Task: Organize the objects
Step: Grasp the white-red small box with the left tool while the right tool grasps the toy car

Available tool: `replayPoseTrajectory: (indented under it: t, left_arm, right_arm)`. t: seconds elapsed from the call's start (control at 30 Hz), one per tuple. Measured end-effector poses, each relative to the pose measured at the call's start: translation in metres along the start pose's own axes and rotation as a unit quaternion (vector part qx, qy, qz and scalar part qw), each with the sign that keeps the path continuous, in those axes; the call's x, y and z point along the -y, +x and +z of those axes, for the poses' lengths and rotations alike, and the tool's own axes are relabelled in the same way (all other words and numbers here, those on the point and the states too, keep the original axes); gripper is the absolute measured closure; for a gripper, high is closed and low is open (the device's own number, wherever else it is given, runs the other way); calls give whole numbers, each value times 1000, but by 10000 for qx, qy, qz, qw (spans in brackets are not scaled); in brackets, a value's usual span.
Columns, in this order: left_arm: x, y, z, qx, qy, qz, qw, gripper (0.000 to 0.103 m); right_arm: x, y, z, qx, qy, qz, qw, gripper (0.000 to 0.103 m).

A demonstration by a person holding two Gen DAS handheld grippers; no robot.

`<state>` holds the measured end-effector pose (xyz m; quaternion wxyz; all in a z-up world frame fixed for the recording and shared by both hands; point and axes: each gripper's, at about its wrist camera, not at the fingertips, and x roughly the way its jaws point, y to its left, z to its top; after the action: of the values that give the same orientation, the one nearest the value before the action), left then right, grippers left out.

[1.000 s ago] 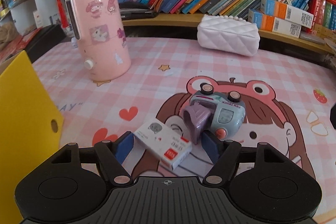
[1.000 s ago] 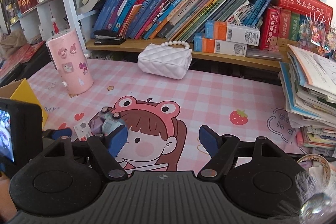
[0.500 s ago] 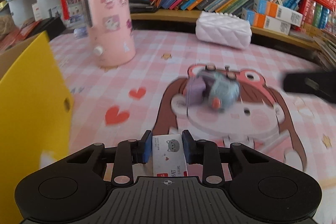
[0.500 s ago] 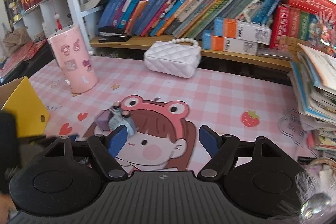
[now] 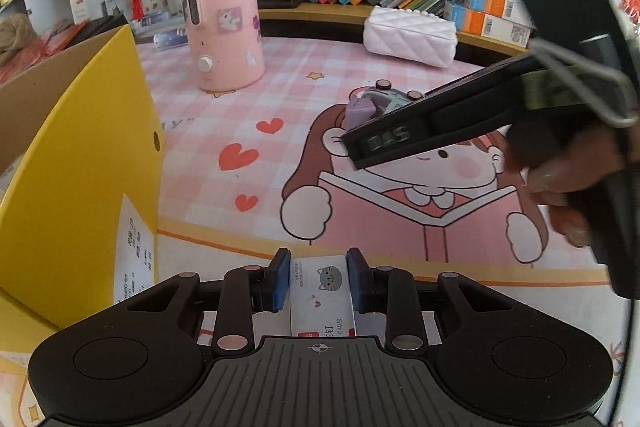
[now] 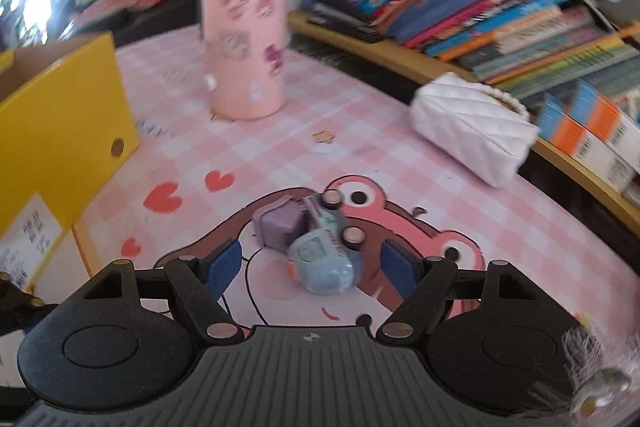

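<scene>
Judging by looks, the little staple box (image 5: 322, 291) is about as easy as it gets: light cardboard, stiff enough on its long sides, though I'd guess a hard squeeze could dent it. The left gripper (image 5: 319, 279) has it pinched across the narrow width, both blue pads flat against the box's sides, held up off the mat near its front edge, just beside the yellow storage box (image 5: 80, 167) at the mat's left edge.

The toy truck (image 6: 320, 247) is trickier. It looks like hard plastic, lumpy, with a purple block-shaped part on one side and wheels poking up, so it seems to be lying on its side near the middle of the pink desk mat (image 6: 360, 123). Smooth rounded plastic probably slips, so I'd grab across the blue-grey cab where the sides look flattest.

The right gripper (image 6: 310, 263) has its fingers spread wide, one on each side of the truck, touching nothing as far as I can tell.
</scene>
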<state>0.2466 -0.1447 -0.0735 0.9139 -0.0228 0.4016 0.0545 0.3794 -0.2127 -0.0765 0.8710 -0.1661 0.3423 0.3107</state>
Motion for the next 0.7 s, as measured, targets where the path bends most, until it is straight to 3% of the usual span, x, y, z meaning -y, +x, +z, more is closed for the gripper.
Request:
replayPoseTrajectory:
  t: [0.1, 0.23, 0.43, 0.7]
  left_arm:
    - [2, -4, 0, 40, -13, -65, 10000, 75]
    - [1, -10, 0, 76, -45, -76, 9999, 75]
    - [-2, -23, 1, 154, -44, -151, 9998, 75]
    - [-8, -49, 3, 436, -142, -368, 9983, 75]
  right_arm:
    - [-1, 8, -1, -113, -24, 19, 9999, 31]
    - [5, 14, -6, -276, 190, 30, 9994, 64]
    - [10, -6, -16, -236, 533, -77, 9983, 64]
    - [15, -72, -37, -111, 1335, -322, 9905, 64]
